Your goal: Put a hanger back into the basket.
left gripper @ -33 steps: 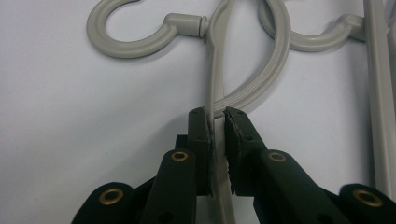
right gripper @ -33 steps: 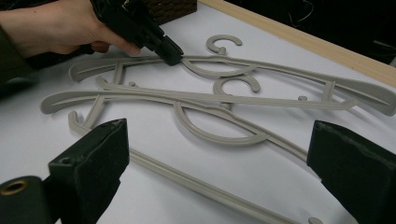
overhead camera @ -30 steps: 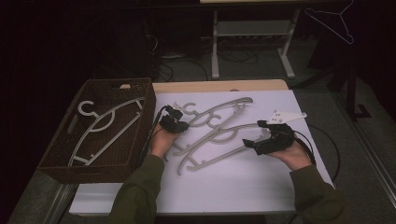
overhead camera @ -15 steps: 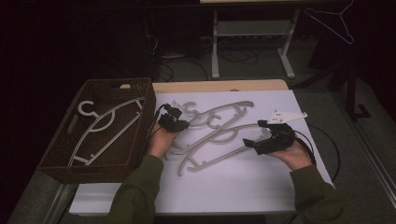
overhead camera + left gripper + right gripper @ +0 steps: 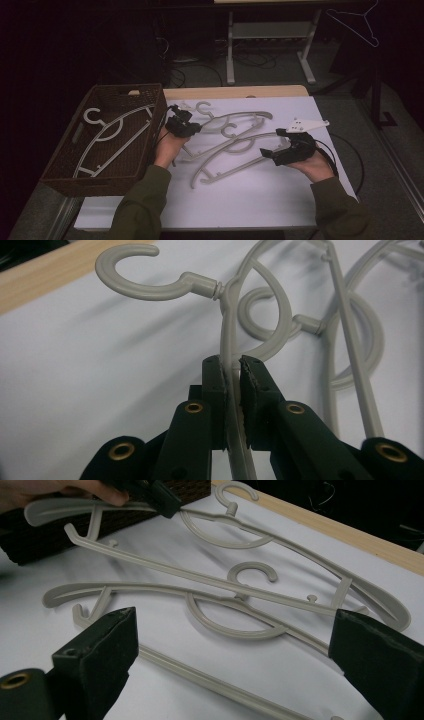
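Two pale grey plastic hangers lie on the white table sheet (image 5: 250, 200). My left gripper (image 5: 190, 129) is shut on the far hanger (image 5: 245, 116), its pads (image 5: 247, 385) pinching the thin arm just below the hook (image 5: 145, 287). That end of the hanger is raised a little off the sheet beside the basket. The near hanger (image 5: 225, 161) lies flat, its hook (image 5: 252, 572) resting under the far one. My right gripper (image 5: 271, 142) stands open over the near hanger's right half, and its jaws sit wide apart with nothing between them (image 5: 235, 622).
A dark wicker basket (image 5: 65, 175) at the table's left holds one more grey hanger (image 5: 115, 132). The table's wooden far edge (image 5: 235, 92) runs behind the sheet. A wire hanger (image 5: 360, 25) hangs at the back right, and a metal frame (image 5: 270, 30) stands on the floor beyond.
My left gripper has risen a little with the far hanger's hook end in it. The right gripper and the near hanger have stayed in place.
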`<state>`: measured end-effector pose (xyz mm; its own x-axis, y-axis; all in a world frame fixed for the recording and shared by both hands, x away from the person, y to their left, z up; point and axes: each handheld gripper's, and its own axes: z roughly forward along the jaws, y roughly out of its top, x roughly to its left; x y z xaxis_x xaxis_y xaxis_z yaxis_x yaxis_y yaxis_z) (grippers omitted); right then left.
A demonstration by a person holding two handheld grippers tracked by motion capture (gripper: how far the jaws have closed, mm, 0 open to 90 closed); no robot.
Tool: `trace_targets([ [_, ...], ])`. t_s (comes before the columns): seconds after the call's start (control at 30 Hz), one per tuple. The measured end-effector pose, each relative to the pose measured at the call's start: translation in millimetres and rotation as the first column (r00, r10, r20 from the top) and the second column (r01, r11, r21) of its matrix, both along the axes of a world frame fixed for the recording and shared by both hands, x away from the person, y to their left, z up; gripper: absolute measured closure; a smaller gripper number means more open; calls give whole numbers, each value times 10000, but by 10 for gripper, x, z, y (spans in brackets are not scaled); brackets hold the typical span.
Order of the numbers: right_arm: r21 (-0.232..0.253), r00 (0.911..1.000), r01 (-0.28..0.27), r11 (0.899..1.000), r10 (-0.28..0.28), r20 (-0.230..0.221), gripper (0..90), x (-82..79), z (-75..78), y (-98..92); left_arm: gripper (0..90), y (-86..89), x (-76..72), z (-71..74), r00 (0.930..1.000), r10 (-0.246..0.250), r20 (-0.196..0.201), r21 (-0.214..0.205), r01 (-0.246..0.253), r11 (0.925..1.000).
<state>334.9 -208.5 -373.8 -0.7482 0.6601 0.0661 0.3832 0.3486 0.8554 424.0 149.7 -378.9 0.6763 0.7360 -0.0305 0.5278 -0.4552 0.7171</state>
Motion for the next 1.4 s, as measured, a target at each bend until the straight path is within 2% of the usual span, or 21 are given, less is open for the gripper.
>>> trace_targets([
  [0.17,-16,10000,-10,10000,10,12,51,-1,1,9,821,-1,-61,189,9993,-196,308,-43,197,9998],
  [0.3,27,10000,-14,10000,14,47,51,-3,6,11,825,-30,-126,336,9975,-422,572,78,419,9991],
  [0.43,35,10000,-15,10000,15,61,51,-4,9,6,827,-66,-186,446,9937,-762,818,437,728,9964],
  [0.63,32,10000,-19,10000,19,35,51,-7,14,10,827,-99,-240,469,9914,-917,933,415,882,9952],
  [0.77,26,10000,15,10000,-15,22,51,-3,9,4,827,-93,-290,558,9866,-1124,1183,430,1080,9932],
  [0.8,26,10000,15,10000,-15,22,51,-3,9,4,827,-95,-305,583,9866,-1088,1214,260,1064,9940],
  [0.87,31,10000,0,10000,0,69,51,-3,10,4,827,-85,-328,636,9849,-1136,1306,245,1114,9935],
  [1.07,26,10000,-1,10000,0,53,52,-7,14,5,827,26,-373,810,9803,-1293,1496,392,1248,9914],
  [1.13,30,10000,7,10000,-7,76,51,-5,16,1,827,77,-397,872,9806,-1199,1549,265,1172,9928],
  [1.27,31,10000,16,10000,-16,76,51,-3,16,1,827,235,-422,1006,9784,-1150,1721,262,1121,9933],
  [1.3,34,10000,10,10000,-10,76,51,-5,17,1,827,337,-429,1058,9795,-1039,1724,162,1026,9946],
  [1.33,34,10000,10,10000,-10,76,51,-5,17,1,827,337,-429,1058,9795,-1039,1724,162,1026,9946],
  [1.4,47,10000,17,10000,-18,75,51,-4,18,2,827,452,-434,1107,9807,-910,1731,64,913,9958],
])
